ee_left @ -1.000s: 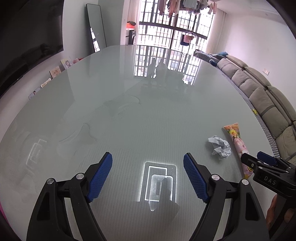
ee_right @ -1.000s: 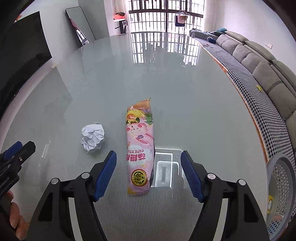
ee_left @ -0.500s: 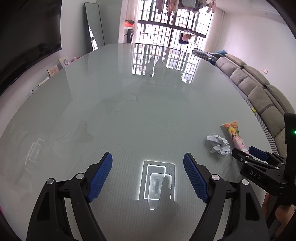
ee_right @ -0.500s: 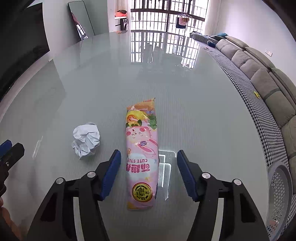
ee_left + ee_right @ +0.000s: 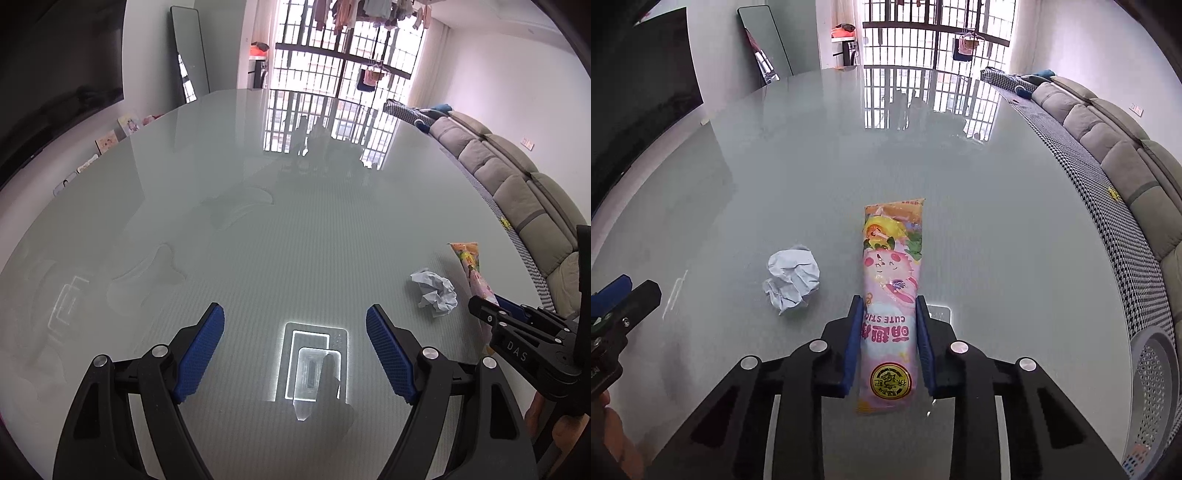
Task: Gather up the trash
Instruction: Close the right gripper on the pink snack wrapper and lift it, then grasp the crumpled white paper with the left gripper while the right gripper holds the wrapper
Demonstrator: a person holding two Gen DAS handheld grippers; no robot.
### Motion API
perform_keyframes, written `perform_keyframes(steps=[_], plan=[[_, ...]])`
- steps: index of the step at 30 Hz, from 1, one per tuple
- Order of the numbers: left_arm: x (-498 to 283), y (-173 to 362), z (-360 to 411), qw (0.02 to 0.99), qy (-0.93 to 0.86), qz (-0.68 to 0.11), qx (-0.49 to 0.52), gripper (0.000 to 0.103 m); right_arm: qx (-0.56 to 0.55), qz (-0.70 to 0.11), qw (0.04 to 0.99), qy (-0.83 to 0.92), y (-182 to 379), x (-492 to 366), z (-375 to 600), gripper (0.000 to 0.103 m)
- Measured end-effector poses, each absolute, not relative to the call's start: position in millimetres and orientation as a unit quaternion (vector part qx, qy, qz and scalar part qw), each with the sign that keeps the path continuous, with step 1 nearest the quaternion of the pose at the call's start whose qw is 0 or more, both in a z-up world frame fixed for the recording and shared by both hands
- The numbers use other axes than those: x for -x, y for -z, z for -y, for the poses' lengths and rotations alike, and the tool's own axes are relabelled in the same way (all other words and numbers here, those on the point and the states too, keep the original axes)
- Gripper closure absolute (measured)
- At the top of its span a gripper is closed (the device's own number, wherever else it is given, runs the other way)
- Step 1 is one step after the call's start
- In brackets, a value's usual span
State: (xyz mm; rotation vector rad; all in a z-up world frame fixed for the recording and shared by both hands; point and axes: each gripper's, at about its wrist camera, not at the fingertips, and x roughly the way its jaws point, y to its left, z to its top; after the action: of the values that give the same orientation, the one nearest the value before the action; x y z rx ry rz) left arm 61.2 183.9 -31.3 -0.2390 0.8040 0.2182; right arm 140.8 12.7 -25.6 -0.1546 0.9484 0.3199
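Observation:
A long pink snack wrapper (image 5: 891, 295) lies on the glass table (image 5: 812, 177). My right gripper (image 5: 889, 306) is shut on the wrapper's near half, one blue pad on each side. A crumpled white paper ball (image 5: 792, 275) lies just left of the wrapper. In the left wrist view the paper ball (image 5: 436, 291) and the wrapper (image 5: 472, 269) sit at the far right, with the right gripper (image 5: 498, 312) over the wrapper. My left gripper (image 5: 295, 325) is open and empty above bare glass, left of the ball.
A perforated waste basket (image 5: 1156, 398) stands off the table's right edge. A grey sofa (image 5: 1108, 140) runs along the right wall. A mirror (image 5: 188, 77) and a barred window (image 5: 343, 55) are at the far end.
My right gripper moved forward over the wrapper and its jaws closed onto it. The left gripper stayed open and almost still.

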Motion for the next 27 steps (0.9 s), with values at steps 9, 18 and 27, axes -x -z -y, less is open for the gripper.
perform_keyframes(steps=[9, 18, 27], plan=[[-49.7, 19.0, -180.7, 0.913, -0.126, -0.375, 0.1, 0.025, 0.053, -0.444, 0.88, -0.158, 9.7, -128.0, 9.6, 0.076], [-17.9, 5.4, -198.9, 0.902, -0.192, -0.369, 0.112, 0.025, 0.071, -0.46, 0.864, -0.192, 12.1, -138.2, 1.7, 0.076], [-8.9, -12.3, -218.8, 0.898, -0.233, -0.358, 0.107, 0.025, 0.072, -0.447, 0.862, -0.227, 4.3, -142.6, -14.7, 0.076]])
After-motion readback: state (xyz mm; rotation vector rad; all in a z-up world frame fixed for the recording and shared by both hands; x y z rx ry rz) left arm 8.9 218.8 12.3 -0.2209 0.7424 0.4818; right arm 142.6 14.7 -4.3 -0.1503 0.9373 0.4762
